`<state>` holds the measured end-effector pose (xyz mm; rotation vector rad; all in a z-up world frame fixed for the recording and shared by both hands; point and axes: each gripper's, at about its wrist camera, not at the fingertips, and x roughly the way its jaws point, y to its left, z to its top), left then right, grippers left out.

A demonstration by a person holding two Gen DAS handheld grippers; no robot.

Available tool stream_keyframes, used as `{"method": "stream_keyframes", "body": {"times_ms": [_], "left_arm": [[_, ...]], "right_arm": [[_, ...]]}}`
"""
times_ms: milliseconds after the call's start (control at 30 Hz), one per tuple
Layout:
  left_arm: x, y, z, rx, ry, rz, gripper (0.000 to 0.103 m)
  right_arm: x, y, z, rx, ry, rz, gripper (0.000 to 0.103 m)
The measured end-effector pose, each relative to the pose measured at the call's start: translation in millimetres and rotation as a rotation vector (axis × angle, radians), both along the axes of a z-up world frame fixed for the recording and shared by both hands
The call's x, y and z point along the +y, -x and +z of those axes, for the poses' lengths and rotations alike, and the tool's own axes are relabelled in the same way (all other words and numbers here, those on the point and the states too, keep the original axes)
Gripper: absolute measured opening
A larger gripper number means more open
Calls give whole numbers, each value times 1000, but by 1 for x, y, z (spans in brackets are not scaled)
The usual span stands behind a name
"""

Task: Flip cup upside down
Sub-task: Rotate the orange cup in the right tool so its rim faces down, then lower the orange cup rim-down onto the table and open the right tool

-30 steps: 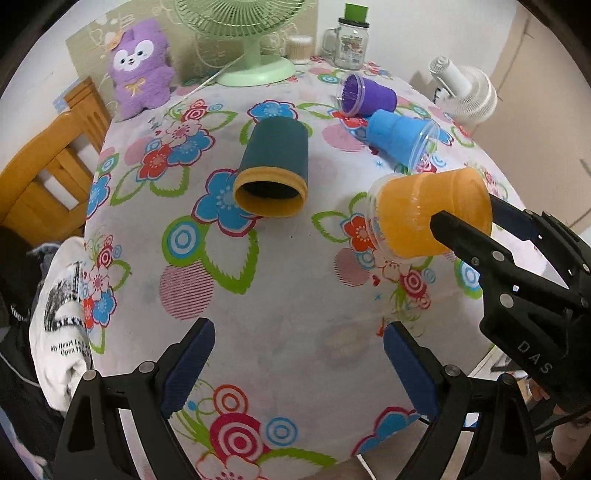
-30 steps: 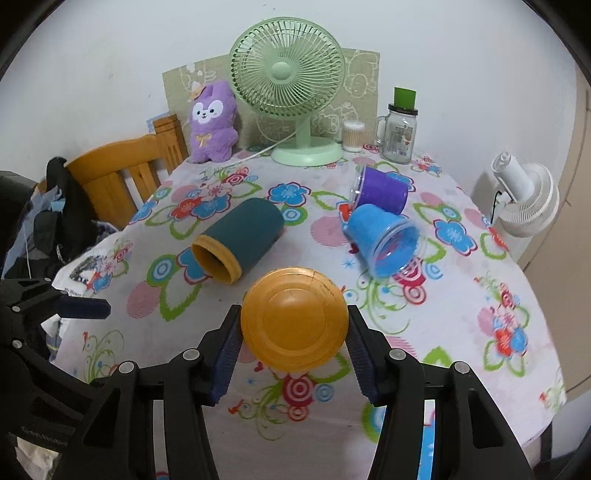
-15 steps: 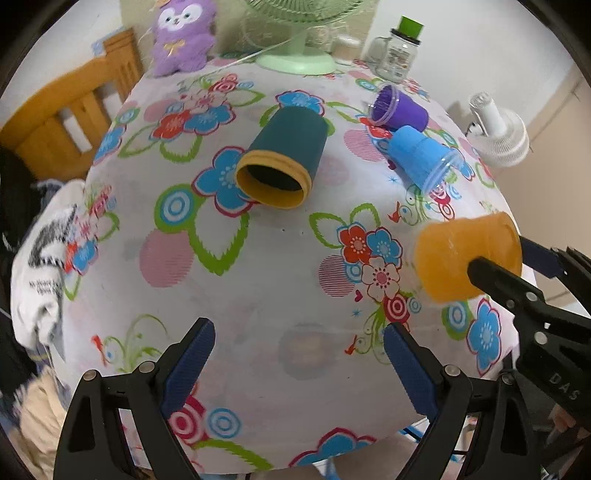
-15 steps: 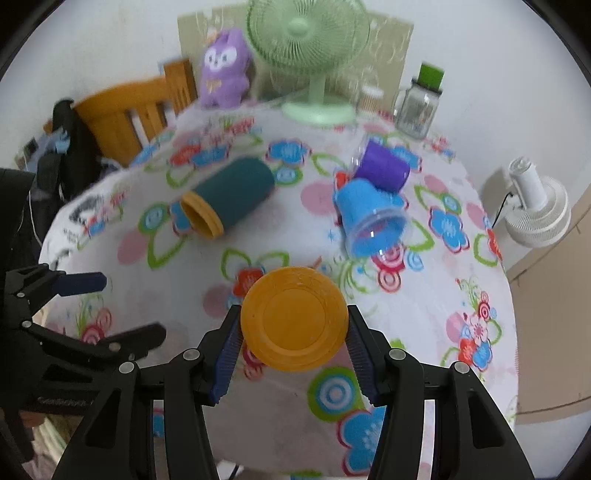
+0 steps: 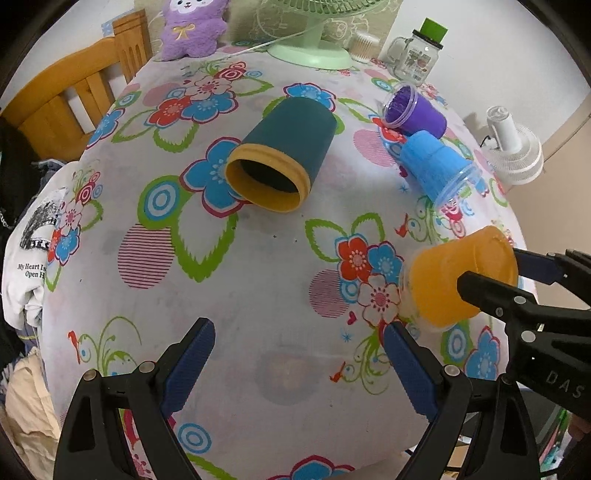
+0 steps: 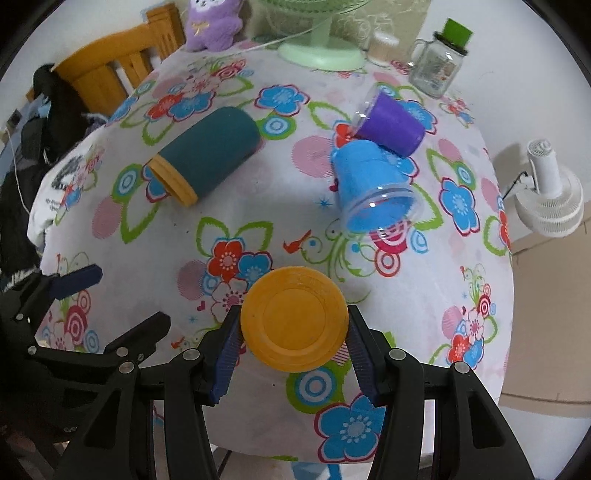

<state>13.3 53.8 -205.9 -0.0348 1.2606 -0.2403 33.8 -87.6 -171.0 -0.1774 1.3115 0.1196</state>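
Note:
My right gripper [image 6: 293, 349] is shut on an orange cup [image 6: 293, 319]. The cup's flat base faces the right wrist camera. In the left wrist view the orange cup [image 5: 454, 273] is tilted, mouth down and to the left, close over the tablecloth at the table's near right. My left gripper [image 5: 299, 362] is open and empty, low over the table's near edge. A dark green cup with a yellow rim [image 5: 284, 158] lies on its side mid-table. A blue cup [image 5: 436, 166] and a purple cup [image 5: 413, 110] lie on their sides at the right.
A floral cloth [image 5: 221, 280] covers the round table. A green fan base [image 5: 310, 55], a purple plush toy [image 5: 192, 29] and a glass jar with a green lid [image 5: 417, 55] stand at the back. A wooden chair [image 5: 74, 99] is at the left. A white fan [image 5: 513, 151] stands beyond the right edge.
My right gripper has tipped the orange cup further mouth-down and lowered it toward the table. My left gripper has shifted slightly and stays open.

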Motion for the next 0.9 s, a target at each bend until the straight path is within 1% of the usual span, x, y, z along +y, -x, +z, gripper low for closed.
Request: {"method": "stream_keyframes", "body": {"times_ms": [233, 500, 633, 767, 900], "left_arm": [[0, -5, -7, 19, -19, -8, 94], [3, -6, -12, 35, -22, -6, 94], [5, -3, -9, 29, -29, -8, 94], [8, 2, -2, 17, -30, -11, 94], [9, 8, 12, -16, -55, -18, 94]], "right_arm": [[1, -8, -10, 51, -6, -13, 57], [4, -7, -13, 50, 5, -11, 57], [7, -6, -13, 63, 13, -11, 61], [12, 0, -2, 5, 44, 11, 69], [13, 6, 14, -48, 39, 26, 71]]}}
